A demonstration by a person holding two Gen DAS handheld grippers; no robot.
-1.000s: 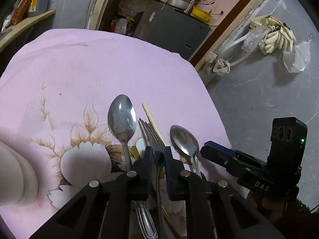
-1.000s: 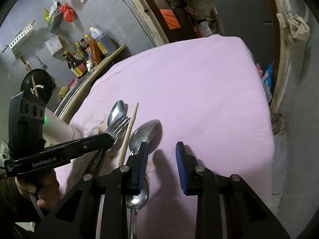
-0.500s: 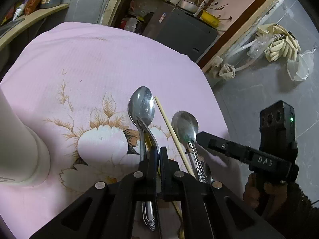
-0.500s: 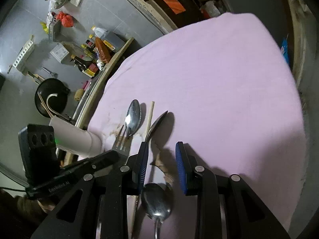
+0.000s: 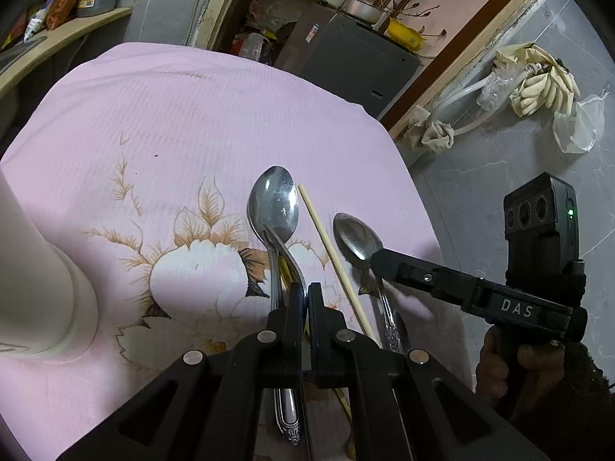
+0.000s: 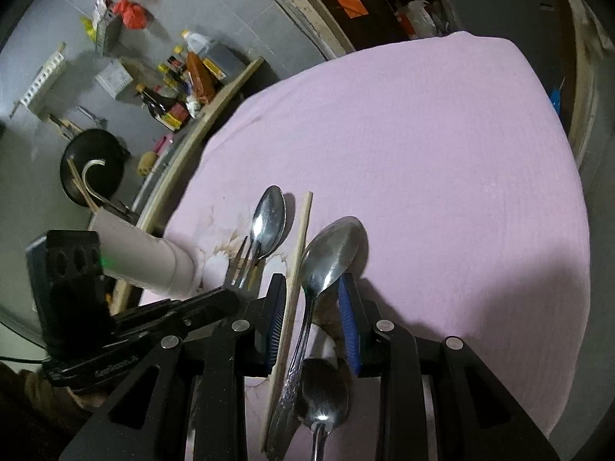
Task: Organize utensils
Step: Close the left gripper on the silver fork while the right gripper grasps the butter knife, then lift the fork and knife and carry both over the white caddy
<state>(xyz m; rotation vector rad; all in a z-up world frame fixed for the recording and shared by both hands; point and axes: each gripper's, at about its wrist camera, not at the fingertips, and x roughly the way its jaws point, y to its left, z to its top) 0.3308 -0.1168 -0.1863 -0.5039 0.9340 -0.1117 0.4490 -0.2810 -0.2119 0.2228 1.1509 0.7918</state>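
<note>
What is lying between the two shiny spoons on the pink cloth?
A single pale wooden chopstick lies between the far spoon and the near spoon. The left wrist view shows it best.

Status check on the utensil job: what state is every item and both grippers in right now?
left gripper: shut on fork
fork: clamped, tines over left spoon
right gripper: open, either side of right spoon's handle
right spoon: flat on cloth, ungripped
left spoon: flat, bowl up
near spoon: flat
chopstick: flat
white cup: upright
</note>
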